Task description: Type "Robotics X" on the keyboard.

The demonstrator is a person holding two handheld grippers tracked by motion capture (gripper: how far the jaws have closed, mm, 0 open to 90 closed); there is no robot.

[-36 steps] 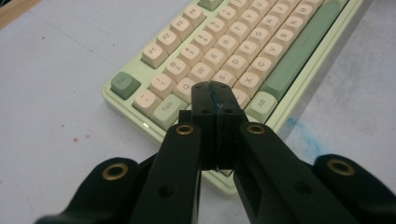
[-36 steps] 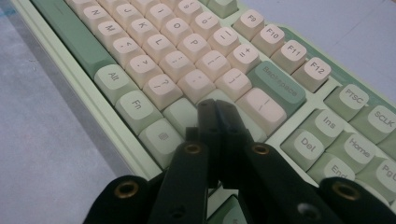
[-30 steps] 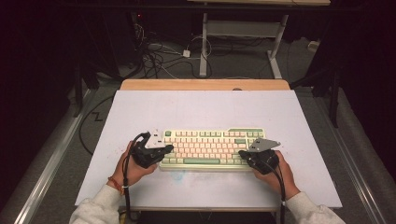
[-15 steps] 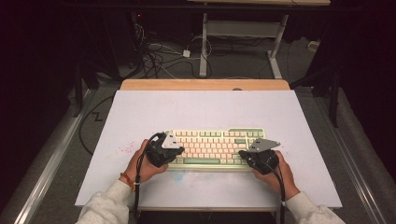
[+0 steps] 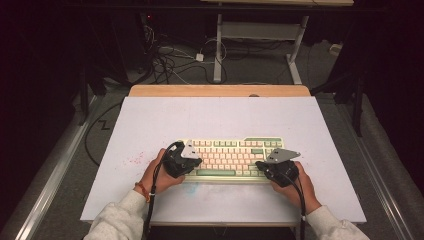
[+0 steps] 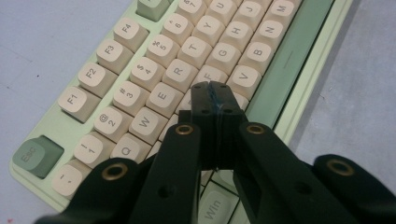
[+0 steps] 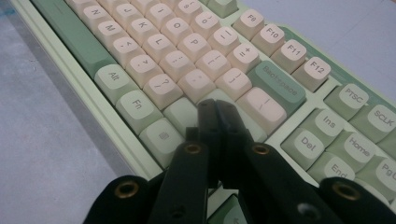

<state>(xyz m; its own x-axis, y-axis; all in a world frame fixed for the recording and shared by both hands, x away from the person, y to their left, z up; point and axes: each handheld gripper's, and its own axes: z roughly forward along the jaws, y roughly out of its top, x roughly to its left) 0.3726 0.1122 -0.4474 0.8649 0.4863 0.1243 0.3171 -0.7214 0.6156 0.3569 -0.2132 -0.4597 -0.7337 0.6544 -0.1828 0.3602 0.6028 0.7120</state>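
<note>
A pale green keyboard [image 5: 232, 158] with cream keys lies near the front of the white table top. My left gripper [image 5: 196, 162] hovers over its left end, jaws pressed together with nothing between them; in the left gripper view its tips [image 6: 210, 88] sit just above the keys [image 6: 163, 98] around D and F. My right gripper [image 5: 261, 165] rests over the keyboard's right end, also shut and empty; in the right gripper view its tips [image 7: 215, 106] stand over the green keys [image 7: 184, 113] beside the shift row, below Backspace [image 7: 276, 79].
The white table top [image 5: 165, 125] has a wooden strip [image 5: 220, 90] along its far edge. Faint red specks [image 5: 132, 160] mark the board left of the keyboard. Cables [image 5: 165, 60] and desk legs [image 5: 218, 55] lie on the floor beyond.
My left gripper has slid rightward from beside the keyboard's left end onto its left keys. The right gripper has stayed where it was.
</note>
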